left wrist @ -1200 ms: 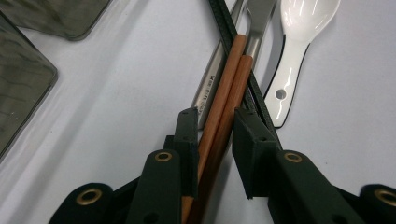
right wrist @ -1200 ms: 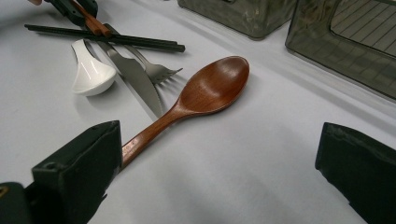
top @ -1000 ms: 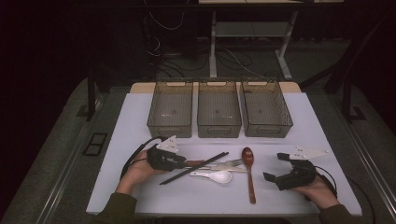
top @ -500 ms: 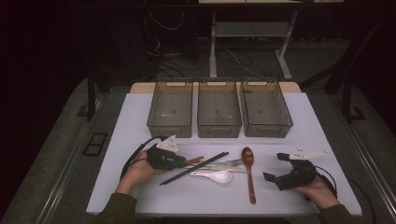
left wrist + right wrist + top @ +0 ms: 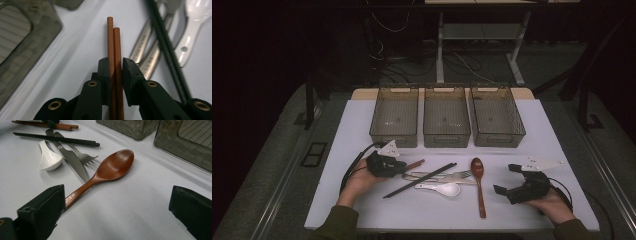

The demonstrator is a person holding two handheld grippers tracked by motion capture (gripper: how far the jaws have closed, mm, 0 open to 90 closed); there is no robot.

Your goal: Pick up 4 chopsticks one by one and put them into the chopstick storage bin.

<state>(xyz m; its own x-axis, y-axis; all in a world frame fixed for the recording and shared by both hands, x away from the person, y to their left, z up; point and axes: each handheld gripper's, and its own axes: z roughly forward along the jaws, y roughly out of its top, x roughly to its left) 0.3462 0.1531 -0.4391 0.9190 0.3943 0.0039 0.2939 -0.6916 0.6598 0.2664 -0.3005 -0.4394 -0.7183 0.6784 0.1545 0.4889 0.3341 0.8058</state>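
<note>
The left gripper [image 5: 115, 67] is closed on a pair of reddish-brown wooden chopsticks [image 5: 113, 45]; the two sticks are pressed side by side between its black pads, and their blunt ends stick out past the jaws over the white table [image 5: 362, 125]. In the high view, this gripper [image 5: 404, 168] is held low over the table by the left hand [image 5: 359, 181], whose forearm comes in from the bottom edge and points toward the cutlery. Just beside the held chopsticks are laid a steel fork [image 5: 457, 175] and a steel knife [image 5: 72, 161], and across them lies a pair of long black chopsticks [image 5: 419, 180]. A white ceramic soup spoon [image 5: 439, 188] is near them.

The right gripper [image 5: 117, 205] is wide open, with nothing between its jaws. It is held by the right hand [image 5: 552, 202], resting low at the right side of the table. A brown wooden spoon [image 5: 110, 168] lies in front of it, its handle close to one jaw.

Three grey transparent plastic bins [image 5: 447, 137] are lined up behind the cutlery.
</note>
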